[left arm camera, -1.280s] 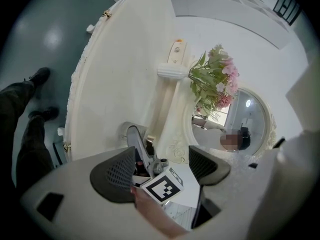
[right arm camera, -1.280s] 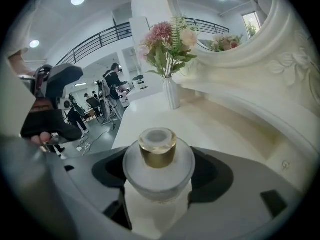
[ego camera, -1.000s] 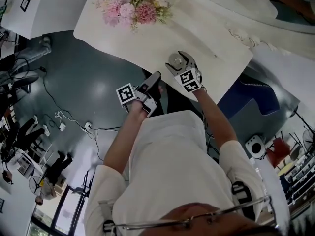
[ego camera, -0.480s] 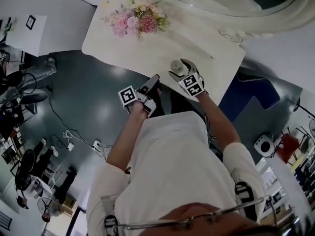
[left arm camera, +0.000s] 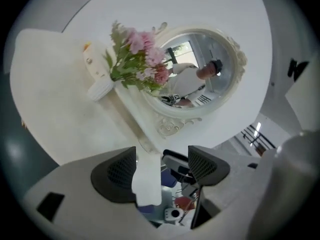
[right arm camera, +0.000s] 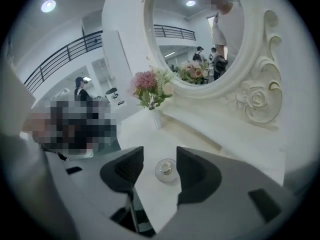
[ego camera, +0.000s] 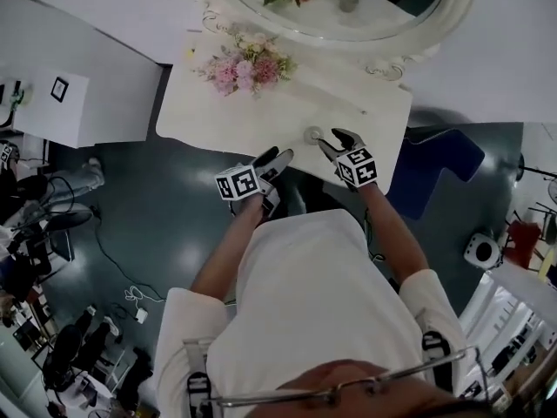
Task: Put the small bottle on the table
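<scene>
Small bottle point(ego camera: 313, 134) release, nearest first: left gripper point(ego camera: 275, 157) spread, empty, centre frame; right gripper point(ego camera: 335, 139) beside it, jaws apart, just been narrowing, pinching nothing; bottle upright on the table point(ego camera: 218, 120) edge just beyond; withdraw straight, never brushing it; flowers point(ego camera: 248, 64) farther.

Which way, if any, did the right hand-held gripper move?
Yes. The right hand-held gripper has pulled back off the small clear round bottle toward the white table edge; jaws just closing, empty.
</scene>
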Demonstrator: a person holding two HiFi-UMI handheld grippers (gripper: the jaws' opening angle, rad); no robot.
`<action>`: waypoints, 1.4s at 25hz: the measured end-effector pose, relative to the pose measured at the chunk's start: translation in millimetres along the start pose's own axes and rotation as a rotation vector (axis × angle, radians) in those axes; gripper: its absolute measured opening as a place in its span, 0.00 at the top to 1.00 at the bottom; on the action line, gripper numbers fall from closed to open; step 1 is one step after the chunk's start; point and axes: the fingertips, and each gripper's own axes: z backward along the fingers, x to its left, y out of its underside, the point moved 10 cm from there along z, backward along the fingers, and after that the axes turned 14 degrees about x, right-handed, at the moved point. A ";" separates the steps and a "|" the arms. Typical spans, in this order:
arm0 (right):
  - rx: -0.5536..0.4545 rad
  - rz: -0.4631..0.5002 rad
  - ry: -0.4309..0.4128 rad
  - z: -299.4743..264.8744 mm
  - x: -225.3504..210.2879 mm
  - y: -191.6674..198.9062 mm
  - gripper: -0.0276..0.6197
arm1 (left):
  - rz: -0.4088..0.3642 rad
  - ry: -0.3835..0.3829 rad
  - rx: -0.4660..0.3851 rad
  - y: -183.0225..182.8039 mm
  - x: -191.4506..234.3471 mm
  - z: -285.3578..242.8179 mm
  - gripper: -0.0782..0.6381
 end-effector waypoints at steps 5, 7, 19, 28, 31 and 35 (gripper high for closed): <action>-0.060 -0.096 0.074 42.3 13.7 2.0 0.75 | -0.271 -0.013 0.050 -19.4 -21.5 15.2 0.49; -0.079 -0.110 0.102 57.9 22.2 4.7 0.77 | -0.334 -0.002 0.064 -25.3 -27.2 20.5 0.55; -0.200 -0.080 0.243 131.5 71.5 24.8 0.92 | -0.562 0.018 0.154 -36.3 -51.2 33.0 0.75; -0.308 -0.033 0.274 164.4 69.1 22.1 0.95 | -0.644 -0.005 0.090 -28.8 -85.8 41.2 0.85; -0.322 -0.004 0.290 178.1 63.8 19.6 0.95 | -0.666 -0.005 0.051 -30.5 -102.3 43.3 0.88; -0.321 0.061 0.293 188.0 63.2 19.9 0.95 | -0.719 -0.021 0.034 -29.3 -117.3 44.4 0.89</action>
